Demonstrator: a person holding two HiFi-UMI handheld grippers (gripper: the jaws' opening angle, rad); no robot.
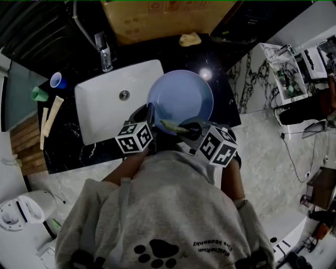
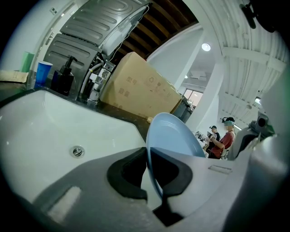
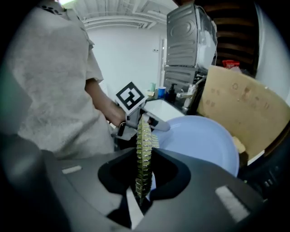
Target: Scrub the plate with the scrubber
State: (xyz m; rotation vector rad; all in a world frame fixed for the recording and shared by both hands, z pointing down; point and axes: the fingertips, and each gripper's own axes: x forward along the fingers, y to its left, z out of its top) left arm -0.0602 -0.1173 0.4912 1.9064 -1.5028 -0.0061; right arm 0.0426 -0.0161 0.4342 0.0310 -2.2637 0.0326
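Observation:
A light blue plate (image 1: pixel 181 97) hangs tilted above the right end of the white sink (image 1: pixel 100 113). My left gripper (image 1: pixel 151 113) is shut on its near-left rim; in the left gripper view the plate (image 2: pixel 174 133) stands edge-on between the pads of that gripper (image 2: pixel 148 167). My right gripper (image 1: pixel 181 128) is shut on a green-yellow mesh scrubber (image 1: pixel 172 126), held at the plate's near edge. In the right gripper view the scrubber (image 3: pixel 144 152) sticks up edge-on from the right gripper (image 3: pixel 144 181), in front of the plate (image 3: pixel 204 140) and next to the left gripper (image 3: pixel 152 122).
A faucet (image 1: pixel 105 52) stands behind the sink on the black countertop (image 1: pixel 68 147). A blue cup (image 1: pixel 58 80) and a green cup (image 1: pixel 38 93) sit at the left. A cardboard box (image 1: pixel 163 16) and a yellow sponge (image 1: pixel 190 39) lie behind the plate.

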